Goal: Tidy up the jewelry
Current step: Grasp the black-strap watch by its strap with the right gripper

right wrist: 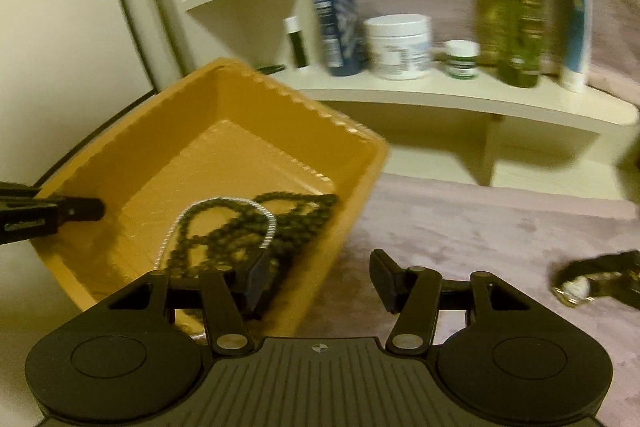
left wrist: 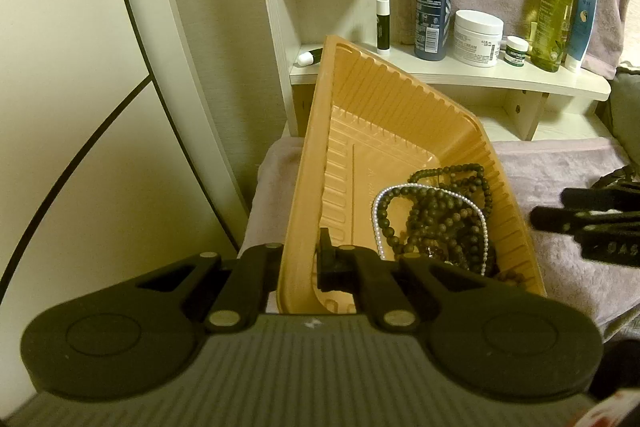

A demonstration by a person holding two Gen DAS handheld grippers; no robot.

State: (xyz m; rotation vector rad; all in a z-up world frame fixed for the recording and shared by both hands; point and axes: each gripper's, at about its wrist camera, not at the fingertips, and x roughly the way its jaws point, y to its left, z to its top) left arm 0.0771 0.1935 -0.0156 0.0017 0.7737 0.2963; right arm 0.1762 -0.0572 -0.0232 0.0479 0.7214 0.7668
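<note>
My left gripper [left wrist: 298, 267] is clamped on the near rim of the orange tray [left wrist: 384, 99], one finger outside the wall and one inside, holding the tray tipped so its far corner rises toward the shelf [left wrist: 520, 83]. The gripper angles downward. From the right wrist view the same gripper [right wrist: 96, 209] enters from the left edge and bites the tray's left rim.

My right gripper [right wrist: 316, 279] is released, jaws standing apart with nothing between the pads. It also tilts downward, over the tray's near right corner: its left finger [right wrist: 256, 279] hangs above the beads inside the tray, its right finger over the pink cloth [right wrist: 460, 223] outside it. In the left wrist view it [left wrist: 538, 221] shows at the right edge, just beside the tray's right wall; that view is too partial to tell its jaws.

The jewelry lies in the tray's lower end: a tangle of dark bead necklaces [left wrist: 444, 215] with a white pearl strand [left wrist: 378, 215] looped through it. A wristwatch [right wrist: 576, 287] with a dark strap lies apart on the cloth, to the right, outside the tray.

On the shelf behind stand a blue spray bottle [left wrist: 432, 7], a white cream jar [left wrist: 478, 37], a small jar [left wrist: 516, 51], a green oil bottle [left wrist: 556, 15] and a blue-and-white tube [left wrist: 582, 27]. The right wrist view is motion-blurred.
</note>
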